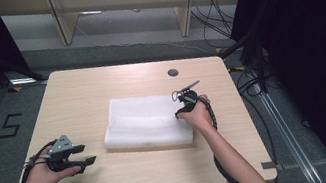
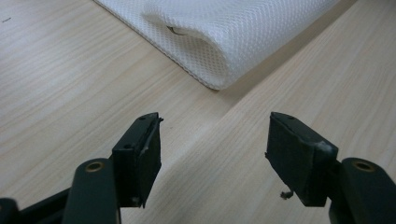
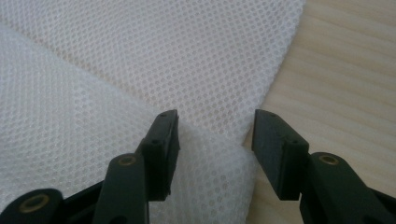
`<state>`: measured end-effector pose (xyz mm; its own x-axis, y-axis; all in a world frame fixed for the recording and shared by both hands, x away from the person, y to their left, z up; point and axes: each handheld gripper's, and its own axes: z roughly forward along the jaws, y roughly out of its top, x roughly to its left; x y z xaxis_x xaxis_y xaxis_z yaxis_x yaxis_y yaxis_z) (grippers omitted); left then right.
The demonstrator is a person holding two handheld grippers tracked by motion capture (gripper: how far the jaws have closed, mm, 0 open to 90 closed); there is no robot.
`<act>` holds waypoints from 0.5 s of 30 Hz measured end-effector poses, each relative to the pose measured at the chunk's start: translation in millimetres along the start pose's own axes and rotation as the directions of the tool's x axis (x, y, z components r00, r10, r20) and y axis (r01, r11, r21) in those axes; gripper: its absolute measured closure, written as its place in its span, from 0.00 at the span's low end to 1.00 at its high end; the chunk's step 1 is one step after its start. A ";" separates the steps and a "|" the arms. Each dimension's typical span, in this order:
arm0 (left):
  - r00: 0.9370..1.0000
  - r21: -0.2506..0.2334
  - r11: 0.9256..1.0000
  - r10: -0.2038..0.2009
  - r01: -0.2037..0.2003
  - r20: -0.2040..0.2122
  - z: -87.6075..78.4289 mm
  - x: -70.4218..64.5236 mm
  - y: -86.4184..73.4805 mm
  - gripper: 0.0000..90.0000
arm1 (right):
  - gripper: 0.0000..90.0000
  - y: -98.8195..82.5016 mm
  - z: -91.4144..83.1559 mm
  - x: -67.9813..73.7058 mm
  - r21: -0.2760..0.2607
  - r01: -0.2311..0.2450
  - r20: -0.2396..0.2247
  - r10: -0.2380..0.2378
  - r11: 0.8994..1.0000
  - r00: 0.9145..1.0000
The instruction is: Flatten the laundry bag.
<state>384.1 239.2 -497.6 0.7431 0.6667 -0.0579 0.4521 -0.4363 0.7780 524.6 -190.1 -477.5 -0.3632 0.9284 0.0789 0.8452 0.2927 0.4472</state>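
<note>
Count: one folded white mesh cloth [image 1: 148,121], one wooden table [image 1: 80,93], two handheld tongs — left tongs [image 1: 89,161], right tongs [image 1: 177,105].

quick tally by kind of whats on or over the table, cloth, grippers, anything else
white mesh cloth, folded: 1
gripper: 2, the left gripper off to the cloth's side, open, and the right gripper at the cloth's right edge, open with a fold of mesh between the jaws
round grommet in the tabletop: 1
total: 4
</note>
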 end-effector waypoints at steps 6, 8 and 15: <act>1.000 0.004 1.000 0.004 -0.004 -0.001 -0.3 0.3 0.1 0.39 | 0.54 4.2 1.8 7.3 -0.029 0.056 0.001 -0.056 0.998 0.998; 1.000 0.001 1.000 -0.012 0.012 0.004 -0.4 -0.8 -0.2 0.39 | 0.53 3.4 6.3 8.9 -0.007 0.071 0.001 -0.071 0.997 0.997; 1.000 0.005 1.000 0.006 -0.006 -0.002 -0.4 0.4 0.3 0.39 | 0.54 2.0 8.9 10.5 0.003 0.118 0.027 -0.118 0.993 0.993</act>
<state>384.4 239.5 -497.1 0.7444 0.6657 -0.0521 0.4505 -0.4431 0.7750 525.9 -177.7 -483.7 -0.4498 0.8931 0.0015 0.7975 0.4008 0.4509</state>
